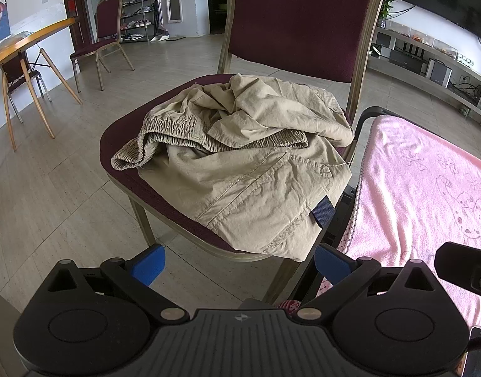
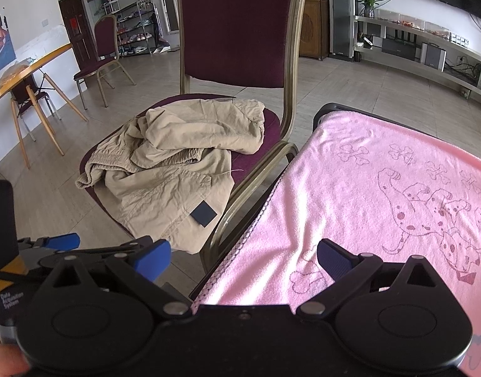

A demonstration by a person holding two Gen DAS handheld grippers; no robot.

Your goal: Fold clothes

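Crumpled beige shorts with an elastic waistband and a small navy tag lie heaped on the seat of a maroon chair. My left gripper hovers in front of the chair's near edge, open, nothing between its blue pads. My right gripper is open too, hanging over the left edge of a table covered by a pink towel. The left gripper's blue fingers show at the left of the right wrist view.
The pink towel with dog and bone prints covers a black-framed table right of the chair. Tiled floor lies to the left. Farther off stand a second maroon chair, a wooden-legged table, a shoe rack, and a low TV bench.
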